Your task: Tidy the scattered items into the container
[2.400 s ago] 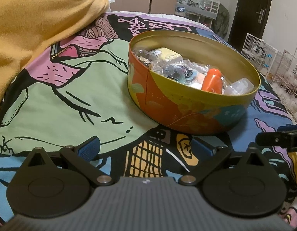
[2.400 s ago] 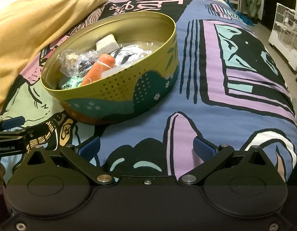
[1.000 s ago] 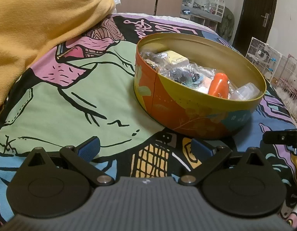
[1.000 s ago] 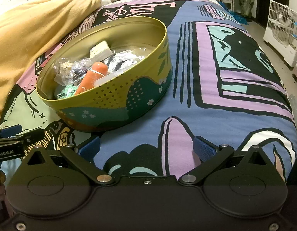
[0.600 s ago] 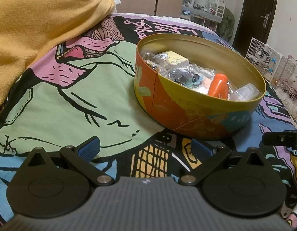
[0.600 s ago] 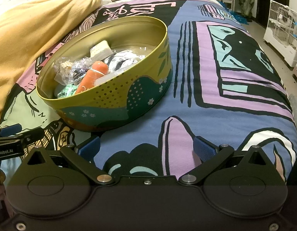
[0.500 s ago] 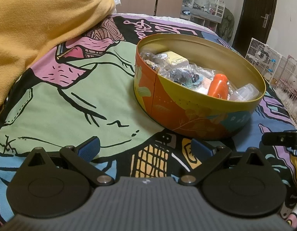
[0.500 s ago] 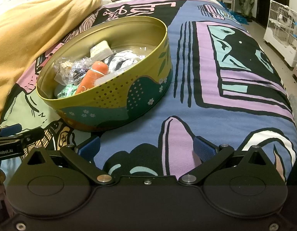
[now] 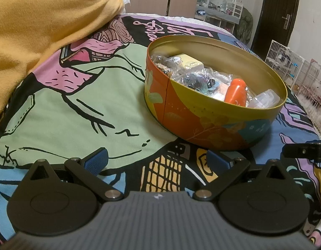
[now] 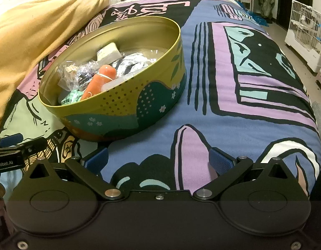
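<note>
A round decorated tin (image 9: 202, 125) (image 10: 127, 112) stands on the patterned bedspread (image 9: 77, 104) (image 10: 254, 104). Inside it lie an orange bottle (image 9: 236, 91) (image 10: 100, 79), a pale yellow box (image 9: 188, 61), a white box (image 10: 109, 51), clear plastic bags (image 9: 193, 79) (image 10: 77, 73) and a green packet (image 10: 71, 96). My left gripper (image 9: 157, 160) is open and empty, just short of the tin's near side. My right gripper (image 10: 158, 159) is open and empty, to the right of the tin. Each gripper's tip shows at the edge of the other's view.
A heaped yellow blanket (image 9: 35, 20) (image 10: 35, 31) covers the left of the bed. White wire pet cages (image 9: 295, 62) (image 10: 306, 33) stand on the floor to the right. A dark door (image 9: 279, 12) and cluttered shelves are at the back.
Both grippers drew back slightly from the tin over the first second or so, then held still. Nothing was taken or let go.
</note>
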The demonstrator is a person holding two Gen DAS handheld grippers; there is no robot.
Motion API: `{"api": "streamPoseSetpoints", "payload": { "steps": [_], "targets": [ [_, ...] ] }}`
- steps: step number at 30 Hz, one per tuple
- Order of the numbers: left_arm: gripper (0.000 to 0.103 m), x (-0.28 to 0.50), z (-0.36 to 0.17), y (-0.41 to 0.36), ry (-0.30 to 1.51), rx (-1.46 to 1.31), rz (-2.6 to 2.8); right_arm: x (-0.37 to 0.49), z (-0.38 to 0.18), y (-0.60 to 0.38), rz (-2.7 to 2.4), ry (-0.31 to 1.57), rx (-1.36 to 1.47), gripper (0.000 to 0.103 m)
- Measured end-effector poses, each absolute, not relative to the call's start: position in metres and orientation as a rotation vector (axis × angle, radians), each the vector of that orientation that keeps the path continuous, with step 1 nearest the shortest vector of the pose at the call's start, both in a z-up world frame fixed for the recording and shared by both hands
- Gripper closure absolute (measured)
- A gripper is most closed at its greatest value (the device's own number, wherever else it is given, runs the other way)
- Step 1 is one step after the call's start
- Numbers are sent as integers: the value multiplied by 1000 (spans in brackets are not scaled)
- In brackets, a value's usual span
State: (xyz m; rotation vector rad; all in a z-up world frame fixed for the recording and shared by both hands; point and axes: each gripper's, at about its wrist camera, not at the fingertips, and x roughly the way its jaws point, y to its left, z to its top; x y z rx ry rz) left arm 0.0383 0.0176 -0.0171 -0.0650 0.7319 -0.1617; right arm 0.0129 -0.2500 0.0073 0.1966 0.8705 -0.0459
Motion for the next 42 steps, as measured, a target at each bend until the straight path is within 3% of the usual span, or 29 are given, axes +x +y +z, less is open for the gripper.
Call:
{"api": "streamPoseSetpoints", "payload": {
  "steps": [42],
  "targets": [
    [0, 47, -43, -1, 786, 91, -111, 19, -15, -230, -106, 938, -18, 0]
  ]
}}
